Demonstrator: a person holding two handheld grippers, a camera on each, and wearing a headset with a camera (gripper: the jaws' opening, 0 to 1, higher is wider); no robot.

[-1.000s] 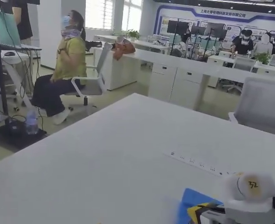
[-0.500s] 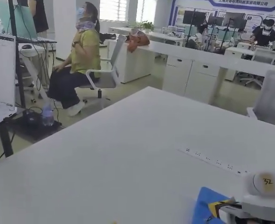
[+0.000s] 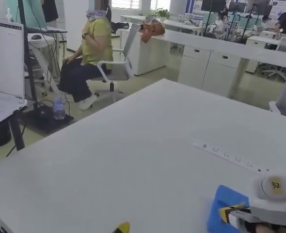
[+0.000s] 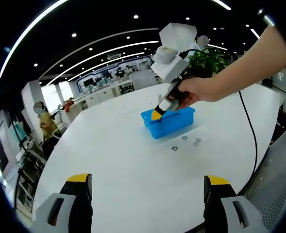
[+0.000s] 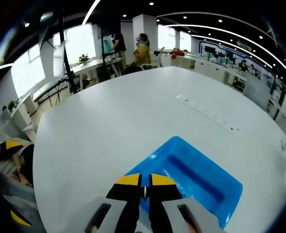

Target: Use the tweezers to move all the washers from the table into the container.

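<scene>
A big white table [image 3: 133, 160] fills a bright office. The left gripper [image 4: 146, 179] has its jaws spread wide apart, with bare table between them. Far ahead of those jaws sits the blue container [image 4: 169, 121] — a few washers [image 4: 174, 148] lie on the table just beside it, on the side nearer the jaws. The right gripper [image 5: 144, 179], held in a hand [image 4: 189, 92], has its jaws pressed together — their tips are over the container's near corner.
</scene>
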